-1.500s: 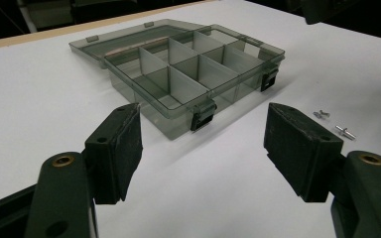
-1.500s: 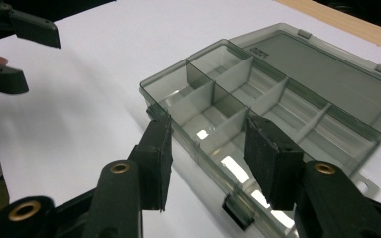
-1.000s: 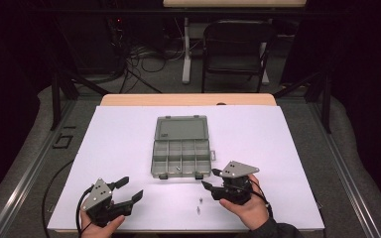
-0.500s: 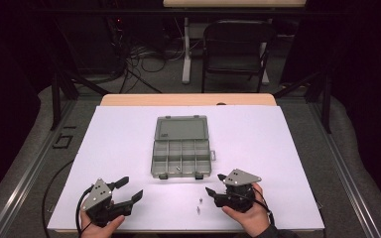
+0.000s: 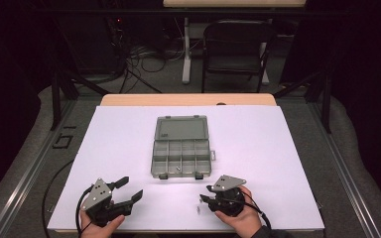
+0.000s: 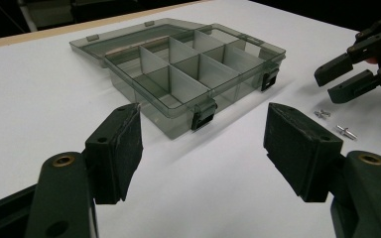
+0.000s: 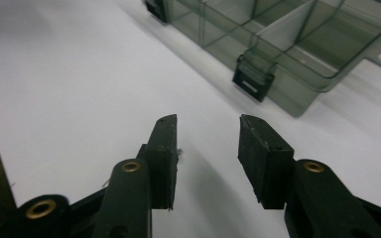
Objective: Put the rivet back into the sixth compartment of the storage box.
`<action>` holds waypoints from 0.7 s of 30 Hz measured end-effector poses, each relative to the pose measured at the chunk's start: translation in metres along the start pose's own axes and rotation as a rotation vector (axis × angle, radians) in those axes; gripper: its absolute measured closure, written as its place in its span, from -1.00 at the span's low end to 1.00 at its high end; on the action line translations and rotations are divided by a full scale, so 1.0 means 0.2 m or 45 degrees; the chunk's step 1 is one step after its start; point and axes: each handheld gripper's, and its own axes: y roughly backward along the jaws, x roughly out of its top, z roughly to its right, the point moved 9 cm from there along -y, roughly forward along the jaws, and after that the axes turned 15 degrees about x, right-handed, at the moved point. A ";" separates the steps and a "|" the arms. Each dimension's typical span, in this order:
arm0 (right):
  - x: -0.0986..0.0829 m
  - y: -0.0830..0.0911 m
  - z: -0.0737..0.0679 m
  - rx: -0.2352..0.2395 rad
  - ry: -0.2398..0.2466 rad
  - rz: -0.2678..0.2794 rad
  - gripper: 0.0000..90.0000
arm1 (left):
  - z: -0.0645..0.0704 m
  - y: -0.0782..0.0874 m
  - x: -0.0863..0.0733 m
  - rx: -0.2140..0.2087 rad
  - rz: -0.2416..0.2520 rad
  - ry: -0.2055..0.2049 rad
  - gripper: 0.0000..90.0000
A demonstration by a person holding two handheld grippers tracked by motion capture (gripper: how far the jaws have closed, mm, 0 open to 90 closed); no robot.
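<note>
Right gripper [image 5: 206, 200] drawn back toward the table's near edge, jaws partly parted and empty, small screws [image 6: 322, 114] just beside them, left gripper [image 5: 128, 191] wide open, compartment box [image 5: 182, 156] ahead.

No text, label, brand, number or sign can be read. The smoky transparent plastic compartment box [image 5: 181, 148] bears no legible marking on its lid, dividers or black latches, and nothing is printed on the white sheet covering the surface [image 5: 278, 148]. The black claw parts are unmarked.
</note>
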 end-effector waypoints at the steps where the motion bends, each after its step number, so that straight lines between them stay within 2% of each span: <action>1: 0.00 0.00 0.00 0.000 0.000 0.000 0.36 | 0.00 0.00 0.00 -0.001 0.000 0.002 -0.30; 10: -0.02 -0.06 -0.05 0.055 0.021 -0.054 0.43 | 0.00 0.00 0.00 0.001 0.005 0.003 -0.30; 15: -0.03 -0.08 -0.06 0.060 0.031 -0.078 0.46 | 0.00 0.00 0.00 0.002 0.003 0.003 -0.30; 17: -0.03 -0.10 -0.06 0.055 0.032 -0.053 0.49 | 0.00 0.00 0.00 0.003 0.002 0.004 -0.30; 18: -0.04 -0.10 -0.05 0.055 0.033 -0.086 0.52 | 0.00 0.00 0.00 0.003 0.002 0.004 -0.30; 21: -0.04 -0.09 -0.05 0.047 0.039 -0.089 0.55 | 0.00 0.00 0.00 0.004 -0.002 0.001 -0.30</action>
